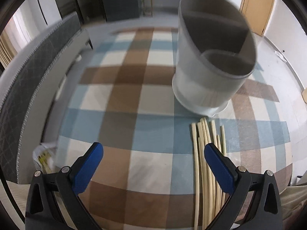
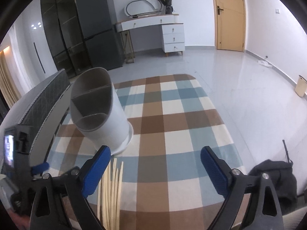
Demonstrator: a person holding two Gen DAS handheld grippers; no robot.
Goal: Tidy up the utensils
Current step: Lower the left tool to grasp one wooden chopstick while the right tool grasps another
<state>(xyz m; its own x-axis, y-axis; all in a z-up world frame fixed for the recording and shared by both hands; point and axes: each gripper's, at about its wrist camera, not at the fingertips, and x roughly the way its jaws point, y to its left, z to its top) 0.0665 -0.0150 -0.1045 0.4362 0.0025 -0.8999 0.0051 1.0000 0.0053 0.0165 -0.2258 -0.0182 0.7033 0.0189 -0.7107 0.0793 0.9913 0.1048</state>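
**Chopsticks still down, holder still empty**

Left wrist view first: my left gripper point(image 1: 153, 164) hangs spread wide over the checked tablecloth point(image 1: 119, 99), nothing between its blue pads. The bundle of pale chopsticks point(image 1: 203, 164) lies flat near the cloth's near edge, partly under my right-hand pad. Their long axis runs from the near edge away toward the white utensil holder point(image 1: 209, 72), far tips just short of its base. The holder stands upright toward the far right of the cloth, and I see nothing in either of its grey compartments, though this view is blurred.

Right wrist view now: my right gripper point(image 2: 155, 170) is also released, jaws wide and empty. Here the chopsticks point(image 2: 113, 189) sit just beside my left-hand pad, again pointing up toward the holder point(image 2: 101, 111), which stands by the cloth's left edge.

My read: sorting hasn't started. Every stick still needs lifting and standing in a compartment.
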